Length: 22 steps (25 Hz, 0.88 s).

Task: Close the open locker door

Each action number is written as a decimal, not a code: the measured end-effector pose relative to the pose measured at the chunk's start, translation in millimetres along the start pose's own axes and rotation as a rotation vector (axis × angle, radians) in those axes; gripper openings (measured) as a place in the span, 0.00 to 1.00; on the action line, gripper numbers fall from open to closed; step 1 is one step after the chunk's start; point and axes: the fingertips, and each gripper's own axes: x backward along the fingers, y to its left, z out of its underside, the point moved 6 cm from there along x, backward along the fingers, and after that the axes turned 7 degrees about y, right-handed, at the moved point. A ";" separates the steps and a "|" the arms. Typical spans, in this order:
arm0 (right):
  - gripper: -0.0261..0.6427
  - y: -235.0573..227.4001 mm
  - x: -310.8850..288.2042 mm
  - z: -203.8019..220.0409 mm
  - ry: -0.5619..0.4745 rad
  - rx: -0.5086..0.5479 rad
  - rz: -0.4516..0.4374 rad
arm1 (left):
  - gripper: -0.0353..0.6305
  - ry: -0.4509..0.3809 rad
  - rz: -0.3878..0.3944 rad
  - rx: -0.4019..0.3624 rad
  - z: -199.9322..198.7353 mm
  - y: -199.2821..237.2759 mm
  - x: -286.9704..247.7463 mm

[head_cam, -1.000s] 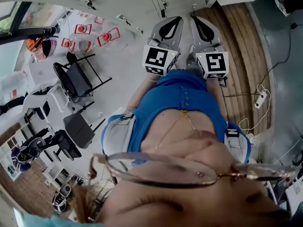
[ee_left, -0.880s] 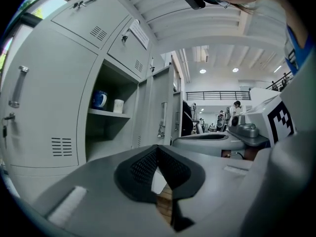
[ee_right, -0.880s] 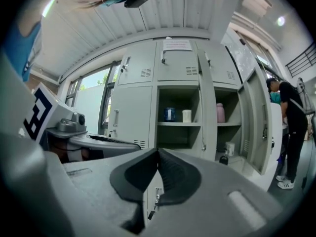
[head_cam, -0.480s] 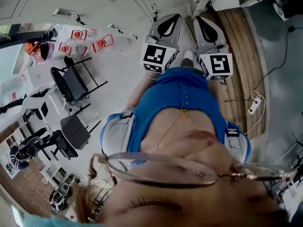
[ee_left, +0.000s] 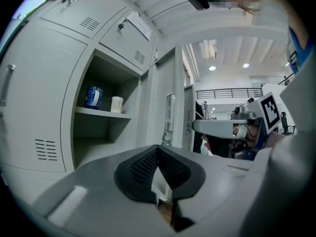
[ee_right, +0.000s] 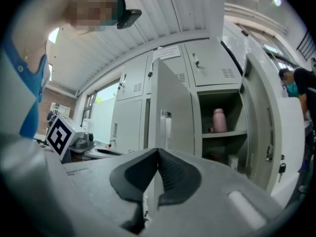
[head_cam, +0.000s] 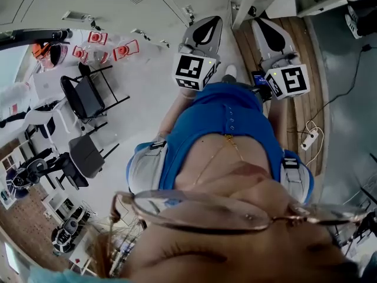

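Observation:
A grey locker door point(ee_right: 171, 113) stands open, seen almost edge-on in the right gripper view, just beyond my right gripper point(ee_right: 158, 152). Beside it is an open compartment with a pink bottle point(ee_right: 218, 121) on its shelf. The right gripper is shut and holds nothing. My left gripper point(ee_left: 158, 149) is also shut and empty; it faces another open compartment holding a blue can point(ee_left: 93, 97) and a white cup point(ee_left: 116, 104). From the head view, the left gripper point(head_cam: 212, 21) and right gripper point(head_cam: 260, 23) point at the lockers, with the door point(head_cam: 242, 2) between them.
Black folding chairs point(head_cam: 88, 99) stand on the floor to the left. A wooden strip point(head_cam: 300, 58) runs along the lockers at the right, with a power strip and cables point(head_cam: 311, 137) on it. A person in teal point(ee_right: 301, 90) stands far right.
The right gripper has swung to the right, away from the left gripper. The left gripper has held almost still. Both stay shut.

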 end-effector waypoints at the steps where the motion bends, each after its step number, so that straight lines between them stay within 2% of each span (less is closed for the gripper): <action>1: 0.04 -4.8 -1.4 -2.4 -0.009 -0.005 -0.025 | 0.05 0.000 -0.013 0.002 0.4 1.4 -1.5; 4: 0.05 -15.5 -9.3 -6.0 -0.022 -0.011 -0.102 | 0.05 0.001 -0.056 0.010 2.6 6.0 -4.9; 10: 0.18 -18.9 -20.3 -11.9 0.006 0.083 -0.277 | 0.05 0.004 -0.121 0.028 3.0 10.6 -5.8; 14: 0.25 -23.0 -25.2 -14.1 -0.005 0.075 -0.413 | 0.05 0.008 -0.159 0.043 6.3 16.9 -5.9; 19: 0.26 -31.4 -32.2 -22.5 -0.042 0.025 -0.534 | 0.05 0.014 -0.207 0.055 8.7 19.7 -3.8; 22: 0.26 -32.8 -40.2 -22.1 -0.034 0.037 -0.587 | 0.05 0.014 -0.223 0.068 11.1 19.7 -3.4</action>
